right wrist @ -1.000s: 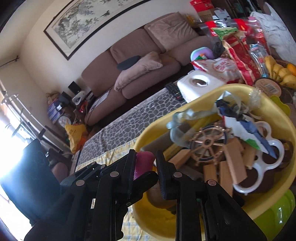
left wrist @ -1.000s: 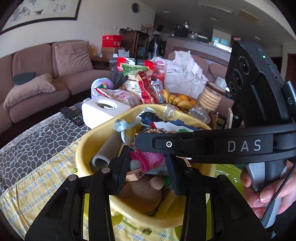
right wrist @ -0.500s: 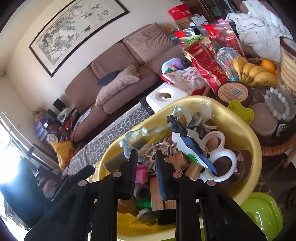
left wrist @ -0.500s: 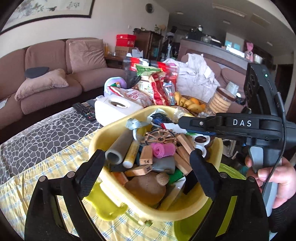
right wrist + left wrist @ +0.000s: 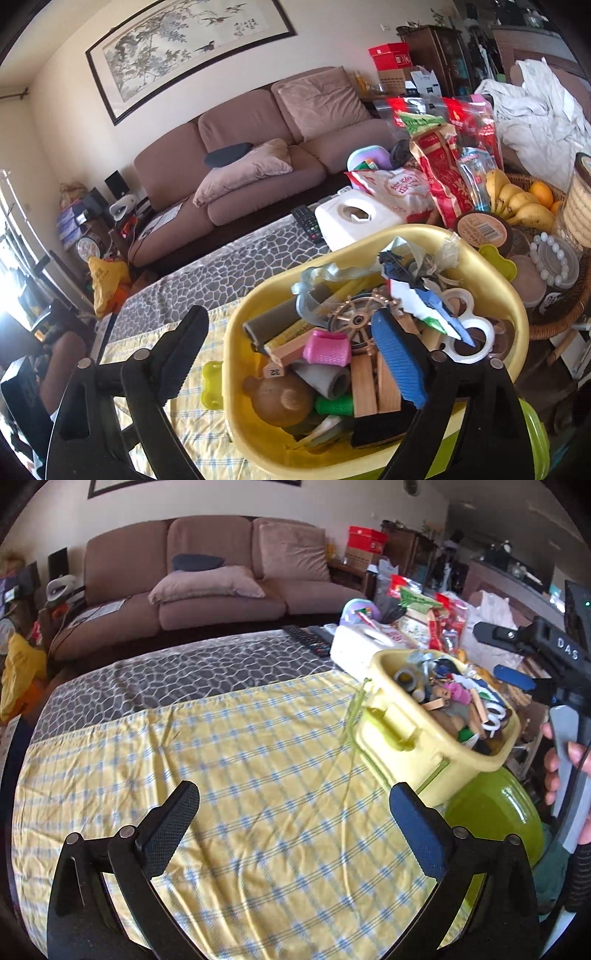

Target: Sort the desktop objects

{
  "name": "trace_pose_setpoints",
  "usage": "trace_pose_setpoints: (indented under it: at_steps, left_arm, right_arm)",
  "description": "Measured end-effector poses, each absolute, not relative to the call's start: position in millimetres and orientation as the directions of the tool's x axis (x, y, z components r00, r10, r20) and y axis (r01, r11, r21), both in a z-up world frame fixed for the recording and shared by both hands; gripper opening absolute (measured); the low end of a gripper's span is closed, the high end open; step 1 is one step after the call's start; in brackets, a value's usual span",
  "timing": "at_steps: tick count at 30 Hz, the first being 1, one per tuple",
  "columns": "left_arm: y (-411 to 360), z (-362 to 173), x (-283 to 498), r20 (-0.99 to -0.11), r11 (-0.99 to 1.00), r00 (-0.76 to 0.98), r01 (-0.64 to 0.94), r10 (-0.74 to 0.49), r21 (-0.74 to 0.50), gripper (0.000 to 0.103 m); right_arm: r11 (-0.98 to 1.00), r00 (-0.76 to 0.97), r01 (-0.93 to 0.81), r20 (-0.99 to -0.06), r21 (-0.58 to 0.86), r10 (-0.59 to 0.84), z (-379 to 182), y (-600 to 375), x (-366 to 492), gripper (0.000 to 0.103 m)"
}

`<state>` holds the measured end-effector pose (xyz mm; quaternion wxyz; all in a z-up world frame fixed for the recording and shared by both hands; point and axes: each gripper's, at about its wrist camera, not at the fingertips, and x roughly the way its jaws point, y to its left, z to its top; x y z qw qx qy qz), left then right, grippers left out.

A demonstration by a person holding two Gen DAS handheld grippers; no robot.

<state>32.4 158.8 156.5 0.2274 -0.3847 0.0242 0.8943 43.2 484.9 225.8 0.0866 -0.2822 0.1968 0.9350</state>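
A yellow plastic bin [image 5: 513,306] full of small objects stands at the table's right end; it also shows in the left wrist view [image 5: 391,734]. A pink mesh roll [image 5: 327,349] lies on top of the pile, near a bronze ship's wheel [image 5: 360,317], wooden blocks [image 5: 373,384] and a brown bear figure [image 5: 284,400]. My right gripper [image 5: 295,350] is open and empty, just above the bin's near side. My left gripper [image 5: 291,830] is open and empty, above the yellow checked cloth [image 5: 221,775], left of the bin.
A green bowl [image 5: 495,819] sits under the bin's near corner. Behind the bin stand a white tissue box [image 5: 354,218], a remote [image 5: 308,221], snack bags [image 5: 439,173] and a wicker basket with bananas [image 5: 517,206]. A sofa [image 5: 207,590] lies beyond the table.
My right gripper opened and let the pink roll go into the bin. My left gripper opened, drew back from the bin and swung left over the cloth.
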Motion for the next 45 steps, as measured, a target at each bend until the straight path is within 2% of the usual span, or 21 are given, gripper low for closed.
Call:
trace_pose_setpoints:
  at_steps: [1,13,18,21,32,45]
  left_arm:
    - [148,154,37,-0.702,-0.906,-0.610,-0.406,0.369,-0.124,0.103]
    - [54,121,73,-0.741,-0.983,-0.649,-0.168,0.171,-0.080,0.103]
    - [28,98,78,-0.763,-0.993,-0.637,-0.096,0.110,-0.064,0.103]
    - [16,84,80,-0.767,-0.997,-0.637,-0.052,0.083,-0.064,0.103]
    - [6,42,81,-0.800,-0.994,-0.590,-0.048,0.111,-0.103,0.103]
    - [15,16,78,-0.822,-0.997,-0.565,-0.043,0.077,-0.064,0.103]
  right_arm:
    - [-0.914,-0.827,-0.263,-0.560,0.308,0.050,227,477,42,0.103]
    - [-0.976,-0.820,-0.132,-0.572,0.173,0.010,216,377,44,0.103]
    - [-0.990,-0.788,-0.060,-0.614,0.129,-0.032,182,321,53,0.103]
    - [-0.997,-0.750,-0.046,-0.661,0.067,-0.010,153,292,52,0.103]
    - [-0.997,-0.641,-0.076,-0.767,0.016,0.036,61,265,44,0.103]
    - [-0.998,-0.604,-0.070,-0.795,-0.006,0.047,29,258,40,0.103]
